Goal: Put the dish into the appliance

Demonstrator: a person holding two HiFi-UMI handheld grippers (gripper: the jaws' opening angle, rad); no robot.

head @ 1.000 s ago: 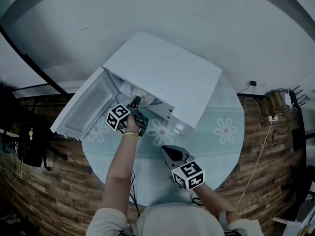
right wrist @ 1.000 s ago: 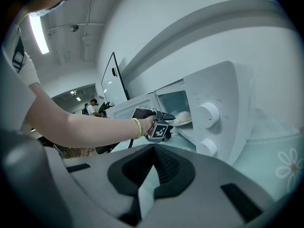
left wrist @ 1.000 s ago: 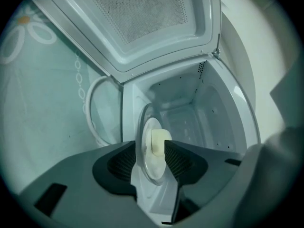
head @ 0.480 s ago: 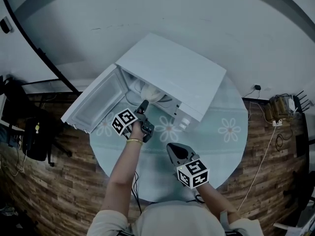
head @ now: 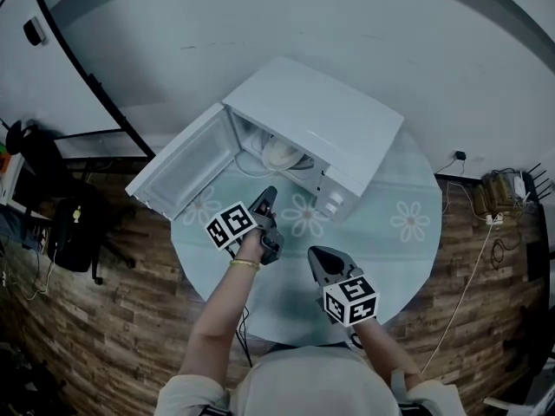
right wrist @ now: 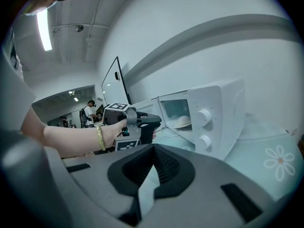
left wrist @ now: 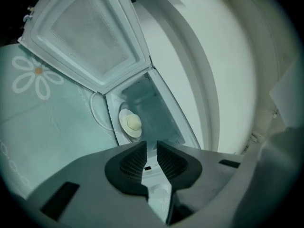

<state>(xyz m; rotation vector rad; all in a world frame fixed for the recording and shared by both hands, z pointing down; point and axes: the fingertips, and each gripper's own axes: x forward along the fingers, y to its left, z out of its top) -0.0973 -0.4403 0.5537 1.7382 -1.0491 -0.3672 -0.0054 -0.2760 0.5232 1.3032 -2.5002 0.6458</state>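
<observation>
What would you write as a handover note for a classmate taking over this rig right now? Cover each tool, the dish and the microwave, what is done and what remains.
Left tool: in front of the microwave opening, jaws closing, nothing between them.
Right tool: shut and empty, held back over the table.
Dish: inside the microwave, with a pale round item on it.
Done: the dish is in the microwave.
To do: the door stands wide open; probably swing it shut.
</observation>
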